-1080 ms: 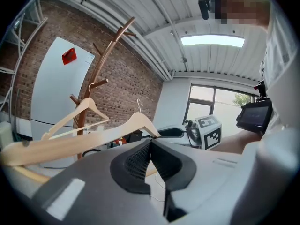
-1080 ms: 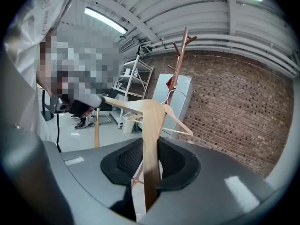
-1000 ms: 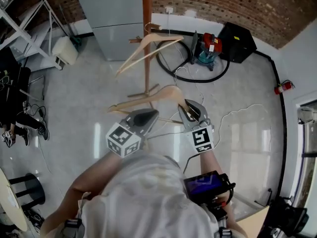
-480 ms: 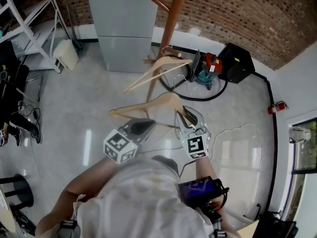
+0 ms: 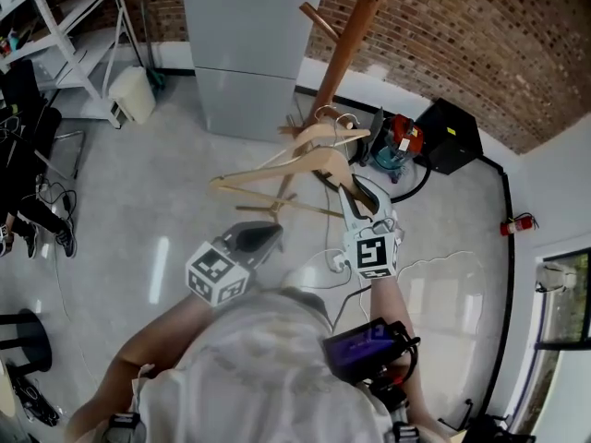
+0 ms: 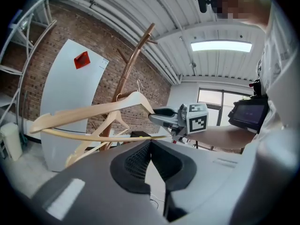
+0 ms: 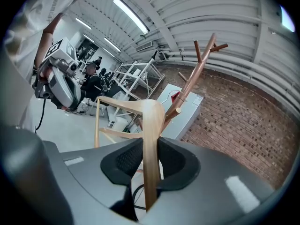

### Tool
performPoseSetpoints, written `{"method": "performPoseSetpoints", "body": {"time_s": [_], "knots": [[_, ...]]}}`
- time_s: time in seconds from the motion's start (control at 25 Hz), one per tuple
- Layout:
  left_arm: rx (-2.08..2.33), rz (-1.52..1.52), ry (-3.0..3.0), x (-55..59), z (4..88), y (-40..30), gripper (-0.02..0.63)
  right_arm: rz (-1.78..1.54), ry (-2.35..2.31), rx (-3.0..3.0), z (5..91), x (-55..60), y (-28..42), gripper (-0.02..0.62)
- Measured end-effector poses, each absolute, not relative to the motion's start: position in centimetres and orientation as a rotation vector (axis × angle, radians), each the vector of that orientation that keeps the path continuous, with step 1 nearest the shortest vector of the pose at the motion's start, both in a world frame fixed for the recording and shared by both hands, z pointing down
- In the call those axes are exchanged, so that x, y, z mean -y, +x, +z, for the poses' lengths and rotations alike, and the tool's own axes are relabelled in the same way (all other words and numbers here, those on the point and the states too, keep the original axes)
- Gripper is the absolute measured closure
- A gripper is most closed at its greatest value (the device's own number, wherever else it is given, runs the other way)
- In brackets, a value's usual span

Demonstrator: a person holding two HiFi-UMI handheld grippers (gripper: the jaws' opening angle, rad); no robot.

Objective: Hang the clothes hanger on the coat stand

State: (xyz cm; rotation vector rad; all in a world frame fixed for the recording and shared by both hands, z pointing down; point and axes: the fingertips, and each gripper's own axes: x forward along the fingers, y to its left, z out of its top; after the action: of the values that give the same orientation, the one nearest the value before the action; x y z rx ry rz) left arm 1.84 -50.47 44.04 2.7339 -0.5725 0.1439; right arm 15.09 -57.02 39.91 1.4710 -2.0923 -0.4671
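Right gripper (image 5: 354,190): closed on one shoulder of the wooden hanger (image 5: 249,176). In the right gripper view the wood is seen pinched between both pads, jaws only partly apart because of its thickness.

- Hanger is carried in the air in front of the person, near the coat stand (image 5: 346,53) and not yet on it. Hook is turned toward the pole.
- Grip at the shoulder rather than the neck: judged to leave the hook free to be dropped over a peg.
- Left gripper (image 5: 275,230): jaws are seen together at the tips in the left gripper view, nothing held. It is kept low, just short of the hanger's bottom bar (image 5: 305,209); contact cannot be confirmed.
- A second hanger (image 5: 309,135) is already hung on a lower peg, right behind the carried one; the two overlap in the head view.

Edges and room:
- An upper peg (image 5: 314,17) is seen bare and well above the carried hook. A lift would be needed.
- The free end of the hanger sticks out to the left over open floor; swing room there is judged ample.
- The grey cabinet (image 5: 245,53) stands just beside the stand on the left; a vacuum cleaner (image 5: 402,146) and black box (image 5: 448,137) sit at its base on the right.
- Snagging on the hung hanger is judged the main risk.
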Motion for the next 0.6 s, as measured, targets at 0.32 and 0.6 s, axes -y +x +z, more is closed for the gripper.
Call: {"method": "performPoseSetpoints", "body": {"time_s": [0.32,0.6], "knots": [[0.628,0.159,2.738,52.1,43.7,4.3,0.604,-0.471,1.419,2.116,42.0,59.1,16.5,0.485],[0.695,0.197,2.708,53.5,43.9,6.2,0.604,-0.516,1.345,2.118,44.1,61.0,17.1,0.485]]}}
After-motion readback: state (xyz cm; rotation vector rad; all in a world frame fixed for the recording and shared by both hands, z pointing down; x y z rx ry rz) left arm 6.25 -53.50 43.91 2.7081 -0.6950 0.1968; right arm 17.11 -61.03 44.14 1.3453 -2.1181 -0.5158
